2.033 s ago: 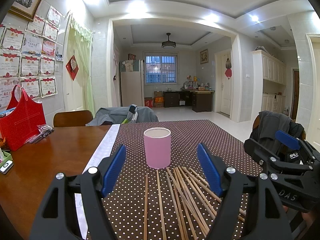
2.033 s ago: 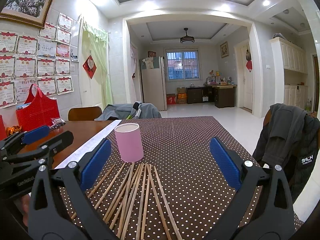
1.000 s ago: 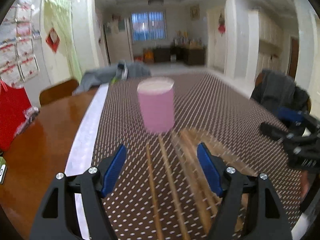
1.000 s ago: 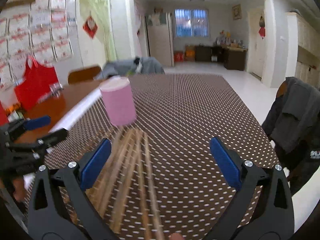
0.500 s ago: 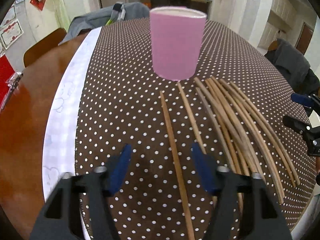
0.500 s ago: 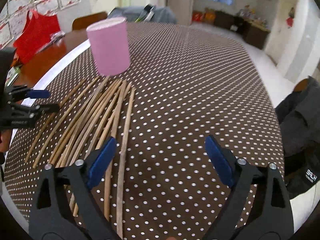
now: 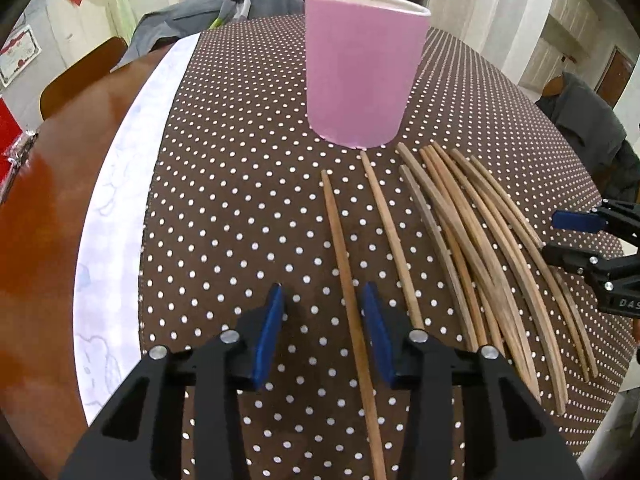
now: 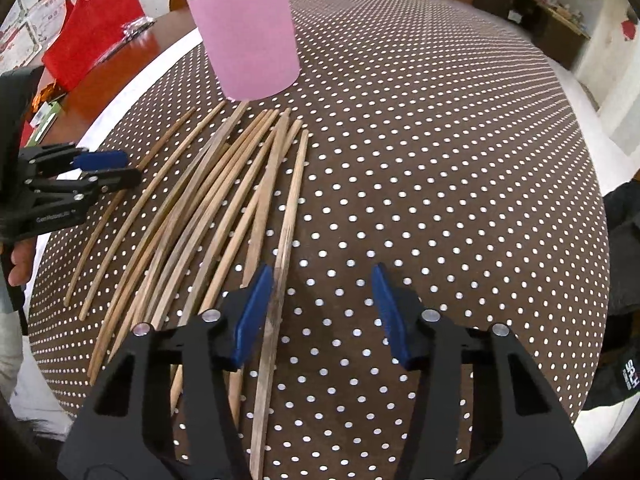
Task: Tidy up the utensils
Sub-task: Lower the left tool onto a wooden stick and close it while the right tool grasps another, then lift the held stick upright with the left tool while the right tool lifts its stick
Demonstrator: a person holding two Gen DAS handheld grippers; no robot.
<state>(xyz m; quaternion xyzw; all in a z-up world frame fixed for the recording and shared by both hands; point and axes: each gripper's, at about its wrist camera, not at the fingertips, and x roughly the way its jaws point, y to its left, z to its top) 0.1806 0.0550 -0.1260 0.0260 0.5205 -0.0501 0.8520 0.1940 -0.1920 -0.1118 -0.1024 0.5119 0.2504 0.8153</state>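
Observation:
A pink cup [image 7: 362,76] stands upright on the brown polka-dot tablecloth [image 7: 240,200]; it also shows in the right wrist view [image 8: 248,36]. Several wooden chopsticks [image 7: 472,240] lie fanned out in front of it, also seen in the right wrist view [image 8: 208,208]. My left gripper [image 7: 324,320] is low over the cloth, open, its jaws straddling the leftmost chopstick [image 7: 346,272]. My right gripper [image 8: 322,300] is open, its jaws straddling the rightmost chopstick [image 8: 286,224]. Each gripper shows in the other's view: the right [image 7: 592,248] and the left [image 8: 80,180].
A white paper strip [image 7: 116,216] edges the cloth on the left, with bare wooden table [image 7: 44,200] beyond. A red bag [image 8: 92,52] stands at the far left. A dark jacket [image 7: 588,128] hangs on a chair at the right.
Both grippers have tilted down and dropped close to the table over the chopsticks. Their jaws have narrowed around the outermost chopsticks.

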